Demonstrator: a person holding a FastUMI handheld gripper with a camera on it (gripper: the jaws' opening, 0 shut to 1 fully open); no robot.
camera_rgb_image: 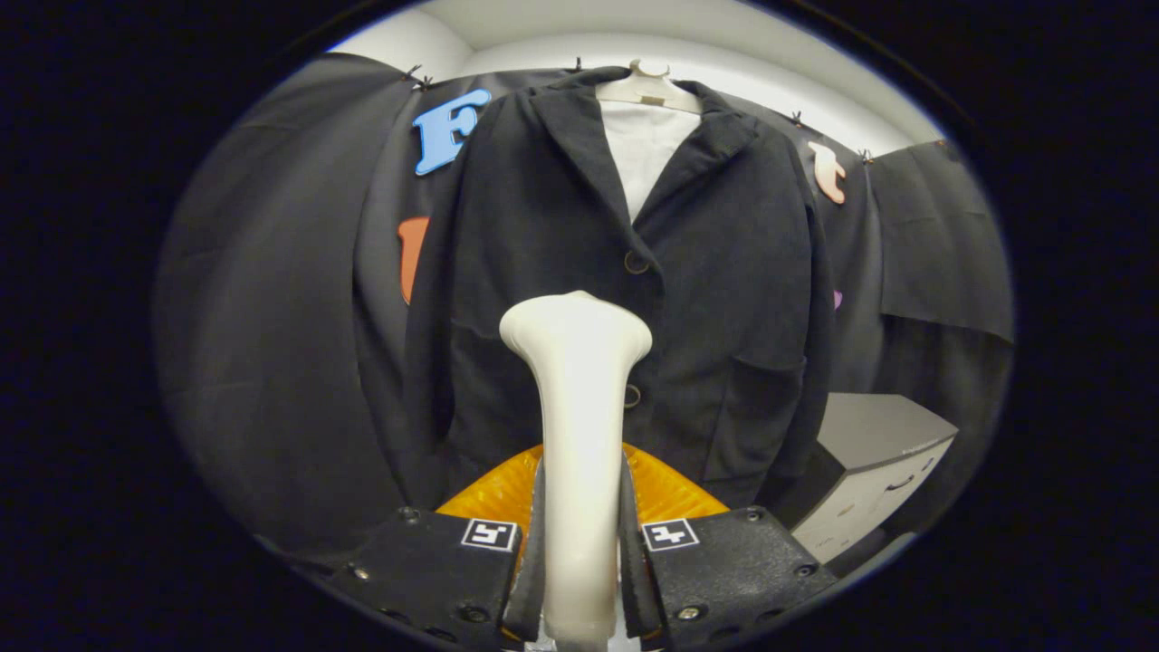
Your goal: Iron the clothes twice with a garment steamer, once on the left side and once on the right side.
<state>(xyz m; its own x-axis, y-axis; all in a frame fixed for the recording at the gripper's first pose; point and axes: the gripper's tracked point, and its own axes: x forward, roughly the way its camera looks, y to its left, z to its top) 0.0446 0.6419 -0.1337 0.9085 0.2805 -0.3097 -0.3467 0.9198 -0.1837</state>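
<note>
Right between the two fingers of the gripper stands the garment steamer, its pale handle pinched from both sides, with each finger pressed flat against it. The handle rises straight up from the fingers and widens into a rounded head. That head sits in front of the middle of the jacket, just below the upper button and beside the lower button; whether the head touches the cloth or hangs a little short of it is hard to tell from this angle.

The dark jacket hangs on a pale hanger, front facing the gripper, lapels open over a white shirt at the neck. A patch pocket shows on the jacket's lower part, off to one side of the steamer.

Behind the steamer's handle, low down and just ahead of the fingers, lies an orange ribbed thing; what it is cannot be made out. Beyond the jacket's hem on the pocket side stands a pale cabinet with a grey top and drawer fronts.
</note>
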